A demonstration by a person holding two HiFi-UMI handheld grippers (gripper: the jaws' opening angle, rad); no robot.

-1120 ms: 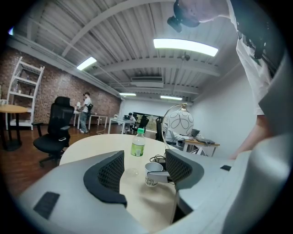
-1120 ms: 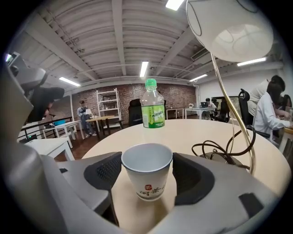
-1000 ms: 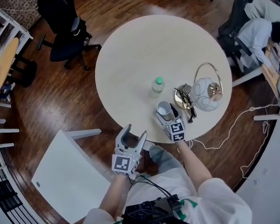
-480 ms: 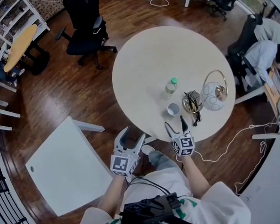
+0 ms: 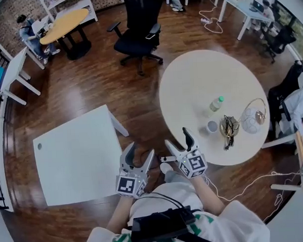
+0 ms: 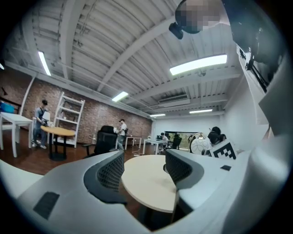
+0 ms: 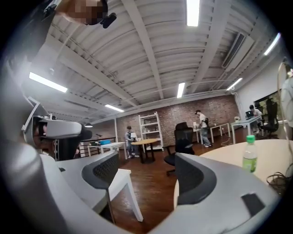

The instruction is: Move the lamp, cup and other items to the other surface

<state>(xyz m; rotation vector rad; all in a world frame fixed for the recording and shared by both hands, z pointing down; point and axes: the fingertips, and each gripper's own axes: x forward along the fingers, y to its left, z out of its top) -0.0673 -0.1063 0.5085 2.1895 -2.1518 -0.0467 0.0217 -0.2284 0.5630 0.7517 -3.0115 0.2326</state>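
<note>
The globe lamp (image 5: 251, 119) with its brass hoop, the grey cup (image 5: 211, 126), a green-capped bottle (image 5: 216, 104) and a brass dish with dark cable (image 5: 228, 126) stand on the round beige table (image 5: 190, 85). Both grippers hover off the table's near edge, over the floor. My right gripper (image 5: 176, 138) is open and empty; its jaws have just been opening. My left gripper (image 5: 138, 151) is open and empty too. The right gripper view shows the bottle (image 7: 249, 154) at right of the gripper (image 7: 146, 176). The left gripper (image 6: 144, 167) frames the round table, with the lamp (image 6: 200, 145) beyond.
A white square table (image 5: 77, 152) stands to the left on the wood floor. A black office chair (image 5: 139, 30) sits behind the round table. White cable (image 5: 246, 181) lies on the floor at right. People work at desks further off.
My right gripper has drawn back from the cup, which stays on the round table. Both grippers rose and swung left, and the white square table has come further into view.
</note>
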